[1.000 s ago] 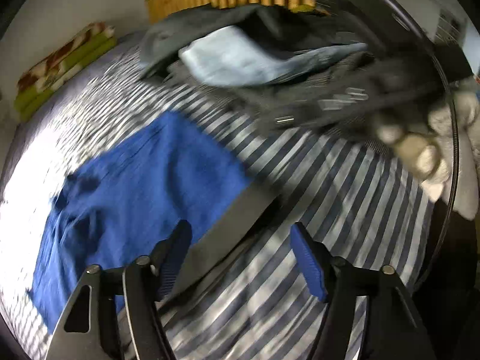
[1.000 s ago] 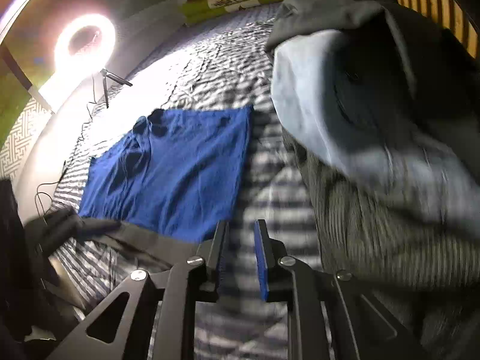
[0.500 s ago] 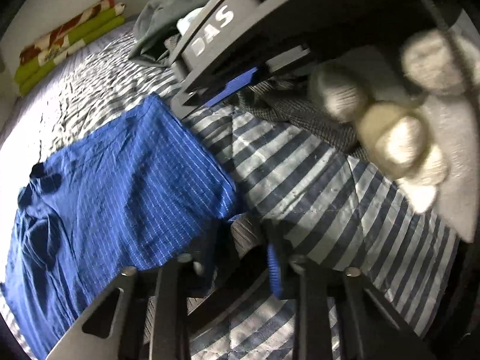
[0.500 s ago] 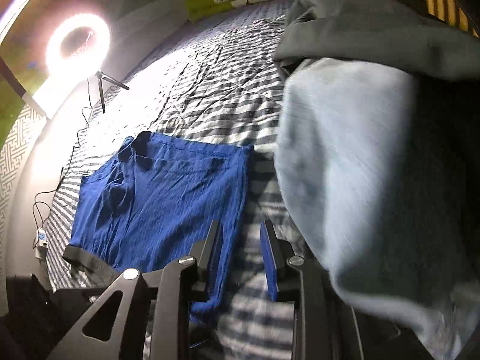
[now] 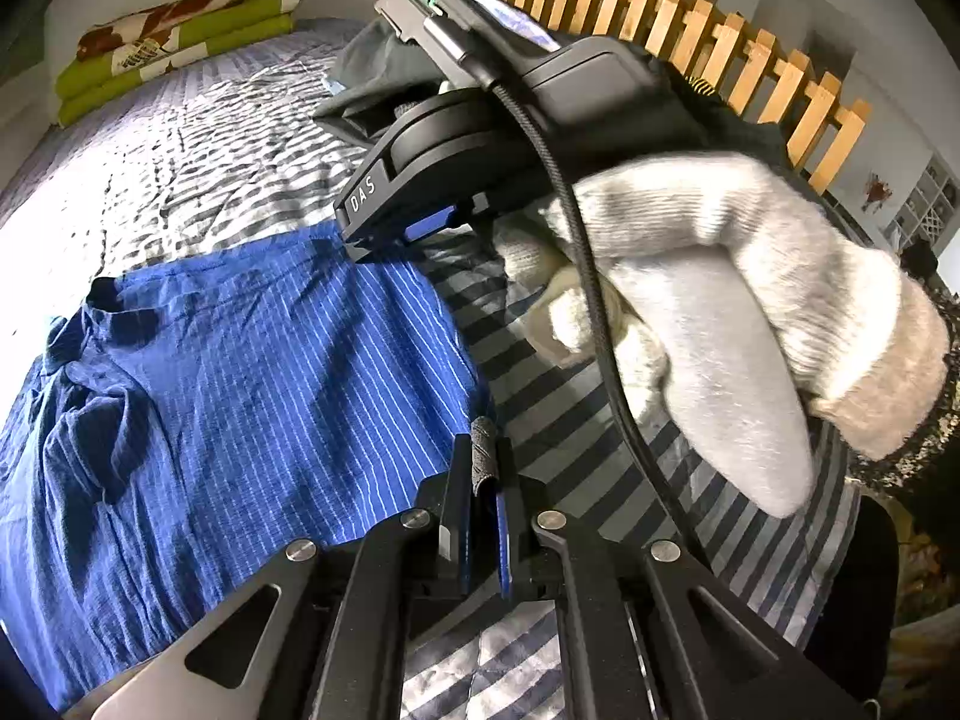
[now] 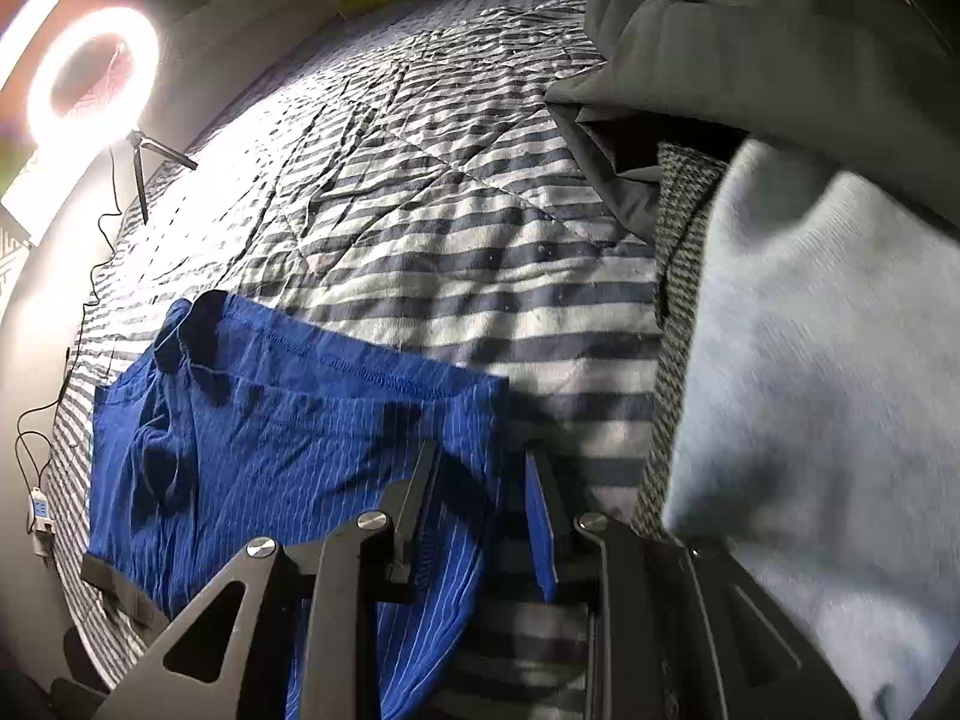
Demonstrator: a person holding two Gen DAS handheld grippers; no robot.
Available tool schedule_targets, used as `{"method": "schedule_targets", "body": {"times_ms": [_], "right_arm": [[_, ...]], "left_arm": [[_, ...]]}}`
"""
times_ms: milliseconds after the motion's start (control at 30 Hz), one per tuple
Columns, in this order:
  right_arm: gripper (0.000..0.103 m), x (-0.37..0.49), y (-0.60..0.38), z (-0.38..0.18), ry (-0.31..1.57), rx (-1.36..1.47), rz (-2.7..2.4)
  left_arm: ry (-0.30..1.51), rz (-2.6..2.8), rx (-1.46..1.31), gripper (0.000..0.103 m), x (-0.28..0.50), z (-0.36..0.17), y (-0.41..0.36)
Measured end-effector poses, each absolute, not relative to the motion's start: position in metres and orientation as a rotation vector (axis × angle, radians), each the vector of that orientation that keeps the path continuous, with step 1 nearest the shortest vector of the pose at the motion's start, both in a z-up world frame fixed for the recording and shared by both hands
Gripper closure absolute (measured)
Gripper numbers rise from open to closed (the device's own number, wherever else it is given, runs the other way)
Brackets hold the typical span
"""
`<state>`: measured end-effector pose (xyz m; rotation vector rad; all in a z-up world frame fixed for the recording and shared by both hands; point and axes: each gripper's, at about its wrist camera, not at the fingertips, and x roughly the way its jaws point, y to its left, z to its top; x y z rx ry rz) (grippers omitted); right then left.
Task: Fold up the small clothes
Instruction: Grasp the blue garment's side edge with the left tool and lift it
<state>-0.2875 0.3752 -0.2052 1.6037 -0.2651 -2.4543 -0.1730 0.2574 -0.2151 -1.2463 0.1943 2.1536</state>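
Blue pinstriped shorts (image 5: 270, 372) lie spread on the striped quilt (image 5: 228, 144). My left gripper (image 5: 483, 450) is shut on the near right corner, with a strip of the grey waistband (image 5: 483, 456) pinched upright between its pads. In the left wrist view a gloved hand (image 5: 750, 276) holds my right gripper (image 5: 384, 243) down at the shorts' far right corner. Seen from the right wrist, the right gripper (image 6: 480, 474) stands open, and the right edge of the shorts (image 6: 288, 432) lies between its fingers.
A pile of clothes sits to the right: a light blue garment (image 6: 810, 360), a houndstooth piece (image 6: 678, 276) and a grey one (image 6: 750, 30). A ring light (image 6: 90, 72) stands beside the bed. Folded green blankets (image 5: 168, 42) and a slatted wooden headboard (image 5: 660, 12) lie beyond.
My left gripper went from open to shut on the waistband corner. My right gripper came down from the clothes pile to the shorts' far corner, and its fingers spread wider.
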Motion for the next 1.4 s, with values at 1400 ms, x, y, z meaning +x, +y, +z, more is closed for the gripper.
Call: {"method": "schedule_targets", "body": {"times_ms": [1400], "right_arm": [[0.100, -0.289, -0.013, -0.163, 0.311, 1.395, -2.279]], "left_arm": [[-0.804, 2.547, -1.358, 0.099, -0.114, -0.250, -0.107]]}}
